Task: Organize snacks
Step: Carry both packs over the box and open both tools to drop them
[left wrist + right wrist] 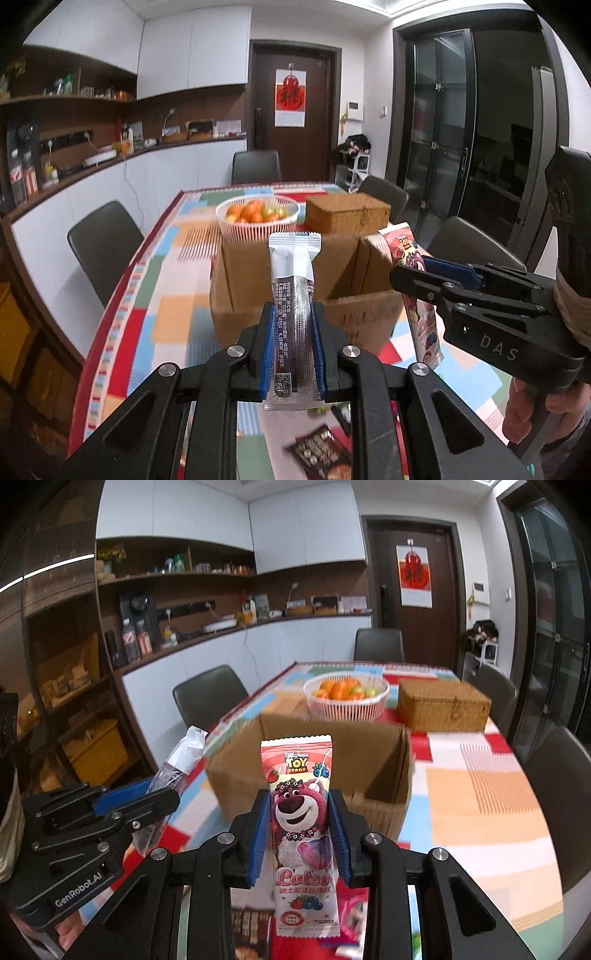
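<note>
Two snack sticks in hand, both above the table with its patchwork cloth, in front of the open cardboard box. Left claw is clamped on a slim clear-and-dark snack stick, white sealed end pointing up, printed label side facing the camera; blue pads press its long edges around mid-to-lower length, bottom crimp hanging out below. Right claw is clamped the same way on a pink Lotso snack pouch, pads on both long sides at about the middle, top crimp free above, lower end free below. Judgement: both packs are light, thin film wrappers, soft and crushable, contents likely squashy or brittle, so a gentle squeeze is enough. The film looks glossy and could slide through the pads if tilted steeply; holding across the narrow width near the middle, as here, looks right and keeps the ends from flopping much. The box mouth is wide and looks empty from the little of its inside in view, with flaps up on the near side, so the sticks probably need to clear that flap edge. More wrapped snacks lie on the table below the claws, blurred. White fruit basket and wicker box sit behind the cardboard box, apart from it.
</note>
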Action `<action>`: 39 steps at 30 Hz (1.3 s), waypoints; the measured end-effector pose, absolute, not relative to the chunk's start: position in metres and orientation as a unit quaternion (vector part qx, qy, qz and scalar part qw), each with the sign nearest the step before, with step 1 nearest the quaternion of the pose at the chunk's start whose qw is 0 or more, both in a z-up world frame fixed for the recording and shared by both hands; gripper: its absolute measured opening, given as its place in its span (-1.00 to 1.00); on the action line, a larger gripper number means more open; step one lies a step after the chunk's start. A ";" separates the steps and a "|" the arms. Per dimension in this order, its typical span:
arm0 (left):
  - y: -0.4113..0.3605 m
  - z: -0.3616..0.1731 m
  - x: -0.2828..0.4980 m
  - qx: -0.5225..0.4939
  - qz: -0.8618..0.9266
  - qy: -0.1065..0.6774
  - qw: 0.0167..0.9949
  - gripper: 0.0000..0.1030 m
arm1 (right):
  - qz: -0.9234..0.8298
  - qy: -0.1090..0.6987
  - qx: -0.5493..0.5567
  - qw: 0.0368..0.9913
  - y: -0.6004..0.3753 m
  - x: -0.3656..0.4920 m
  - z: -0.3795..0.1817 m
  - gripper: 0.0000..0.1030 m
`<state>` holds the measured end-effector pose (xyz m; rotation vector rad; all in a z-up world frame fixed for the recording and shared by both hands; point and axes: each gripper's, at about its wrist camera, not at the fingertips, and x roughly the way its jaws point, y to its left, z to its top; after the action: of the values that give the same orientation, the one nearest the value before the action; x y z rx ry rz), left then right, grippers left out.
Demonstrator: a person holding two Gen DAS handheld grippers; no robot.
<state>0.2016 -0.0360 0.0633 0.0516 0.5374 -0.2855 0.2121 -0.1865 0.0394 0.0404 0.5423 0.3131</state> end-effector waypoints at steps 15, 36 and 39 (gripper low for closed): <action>-0.043 0.097 0.273 0.030 -0.152 0.247 0.957 -0.63 | 0.145 0.251 0.043 0.956 -0.194 0.286 0.073 -0.38; -0.039 0.051 0.351 0.023 -0.131 0.353 0.926 -0.10 | 0.131 0.355 0.054 0.924 -0.188 0.380 0.032 -0.02; -0.031 0.058 0.332 0.037 -0.121 0.339 0.932 0.00 | 0.118 0.349 0.062 0.928 -0.190 0.369 0.033 0.18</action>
<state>0.3321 -0.0312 0.0583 0.0762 0.6939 -0.2466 0.3694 -0.1902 0.0333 0.1263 0.7156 0.2420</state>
